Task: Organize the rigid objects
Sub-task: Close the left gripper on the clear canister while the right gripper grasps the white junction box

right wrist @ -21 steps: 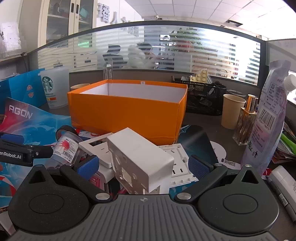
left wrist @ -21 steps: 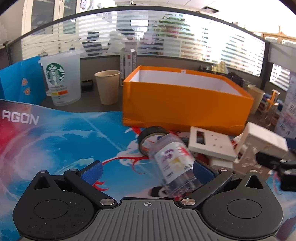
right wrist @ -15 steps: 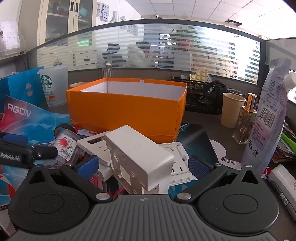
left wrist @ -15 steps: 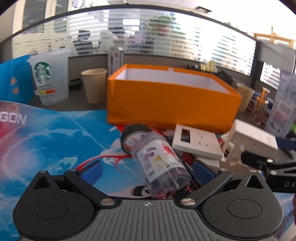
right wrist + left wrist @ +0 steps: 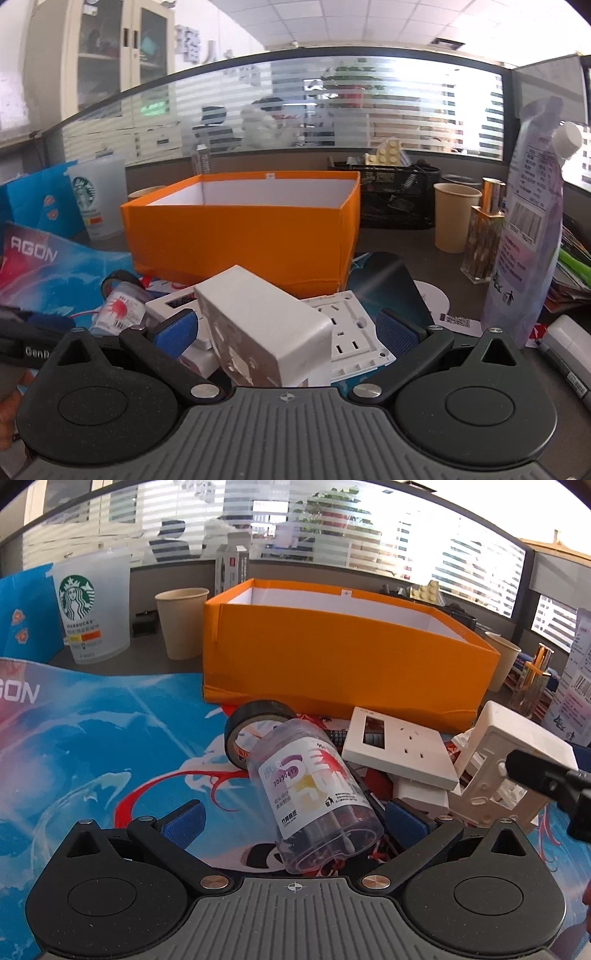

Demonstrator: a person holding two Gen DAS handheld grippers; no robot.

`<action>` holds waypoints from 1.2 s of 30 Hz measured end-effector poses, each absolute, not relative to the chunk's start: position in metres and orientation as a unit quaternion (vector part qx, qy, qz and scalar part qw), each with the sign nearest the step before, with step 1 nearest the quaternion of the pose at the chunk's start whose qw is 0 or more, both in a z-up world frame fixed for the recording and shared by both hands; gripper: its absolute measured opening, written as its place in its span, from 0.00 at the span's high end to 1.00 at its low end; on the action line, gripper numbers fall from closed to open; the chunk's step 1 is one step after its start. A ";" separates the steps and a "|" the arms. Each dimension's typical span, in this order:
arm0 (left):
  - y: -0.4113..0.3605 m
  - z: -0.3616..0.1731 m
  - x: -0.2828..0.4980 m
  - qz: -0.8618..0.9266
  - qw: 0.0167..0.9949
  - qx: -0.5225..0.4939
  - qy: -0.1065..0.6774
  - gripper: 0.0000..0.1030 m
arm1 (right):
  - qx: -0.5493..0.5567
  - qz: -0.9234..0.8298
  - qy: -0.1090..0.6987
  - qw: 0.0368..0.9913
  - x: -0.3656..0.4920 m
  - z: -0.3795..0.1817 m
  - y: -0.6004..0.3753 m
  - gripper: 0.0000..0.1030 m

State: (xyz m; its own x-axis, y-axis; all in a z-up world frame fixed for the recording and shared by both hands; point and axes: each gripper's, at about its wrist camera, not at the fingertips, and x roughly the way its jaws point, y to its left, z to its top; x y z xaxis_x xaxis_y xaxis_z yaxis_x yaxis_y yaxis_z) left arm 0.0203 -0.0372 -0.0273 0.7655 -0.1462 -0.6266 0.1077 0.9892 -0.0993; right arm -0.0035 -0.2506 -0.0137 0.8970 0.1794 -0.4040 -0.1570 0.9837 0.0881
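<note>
1. The left gripper (image 5: 295, 818) was spread wide, its blue pads to either side of the jar (image 5: 314, 794) without touching it.
2. The jar lay tilted on the mat (image 5: 92, 738), its far end against the tape roll (image 5: 255, 720).
3. The right gripper (image 5: 284, 328) was spread around the white box (image 5: 266, 325), pads clear of it.
4. The white box rested on socket plates (image 5: 347, 328), just in front of the orange box (image 5: 240, 240).
5. The orange box stood open.
</note>
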 end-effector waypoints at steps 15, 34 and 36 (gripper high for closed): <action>-0.038 -0.039 0.028 -0.065 0.938 -0.032 0.339 0.00 | -0.006 0.099 0.202 0.974 0.002 -0.023 -0.240 0.04; -0.042 -0.037 0.025 -0.119 0.940 -0.014 0.318 0.30 | 0.006 0.112 0.226 0.968 0.007 -0.028 -0.241 0.45; -0.040 -0.035 0.024 -0.138 0.936 -0.025 0.322 0.30 | 0.018 0.115 0.226 0.967 0.007 -0.026 -0.244 0.50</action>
State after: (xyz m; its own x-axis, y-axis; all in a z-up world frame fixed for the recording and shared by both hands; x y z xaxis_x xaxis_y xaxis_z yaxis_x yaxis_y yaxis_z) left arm 0.0244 -0.0399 -0.0350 0.7549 -0.2739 -0.5959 0.2412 0.9609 -0.1360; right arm 0.0069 -0.2444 -0.0256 0.8712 0.2297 -0.4340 -0.2135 0.9731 0.0863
